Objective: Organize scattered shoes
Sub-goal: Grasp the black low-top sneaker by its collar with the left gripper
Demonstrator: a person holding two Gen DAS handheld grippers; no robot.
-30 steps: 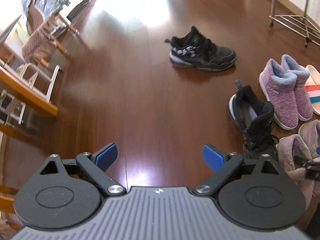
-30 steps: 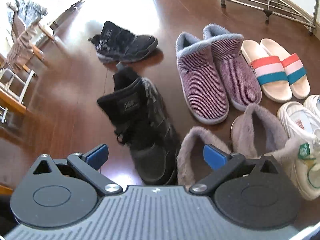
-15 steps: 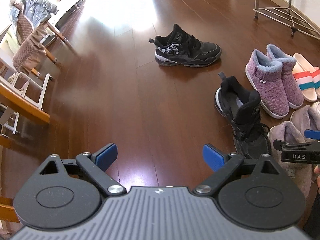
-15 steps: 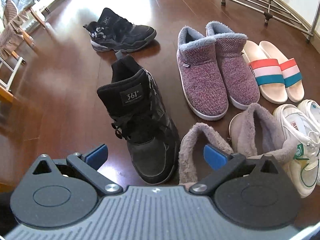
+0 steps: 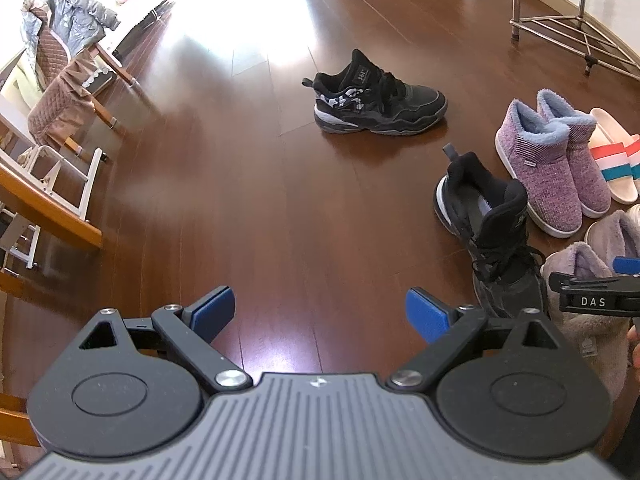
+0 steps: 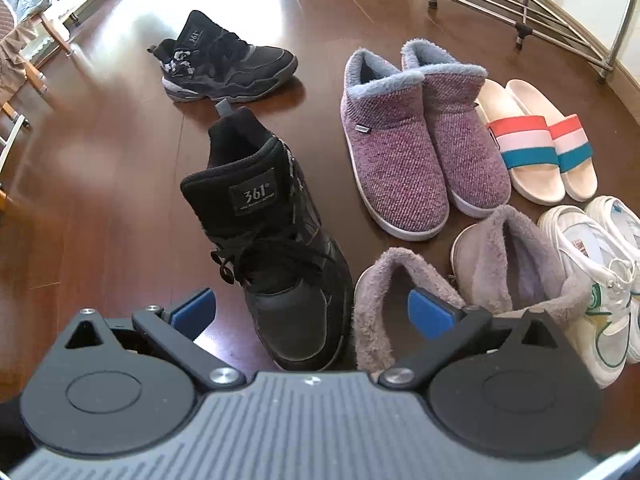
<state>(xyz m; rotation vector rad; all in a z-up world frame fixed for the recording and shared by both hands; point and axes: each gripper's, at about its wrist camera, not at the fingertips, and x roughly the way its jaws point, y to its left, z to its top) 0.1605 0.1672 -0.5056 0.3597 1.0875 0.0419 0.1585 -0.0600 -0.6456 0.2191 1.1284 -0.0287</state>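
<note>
Left gripper (image 5: 320,308) and right gripper (image 6: 310,310): both spread wide, grasping nothing. Near black sneaker (image 6: 276,248) just left of grey slippers (image 6: 400,292); far black sneaker (image 6: 228,68) well beyond, apart.

Left gripper (image 5: 320,312), right gripper (image 6: 312,312) agape

White sneakers (image 6: 600,280) cut off at right edge; grey slipper (image 6: 384,304) toe hidden

Ahead of our right tool (image 6: 310,312) we see a black sneaker (image 6: 276,248), mauve knit slippers (image 6: 404,152), and red-white-teal striped slides (image 6: 536,144).
</note>
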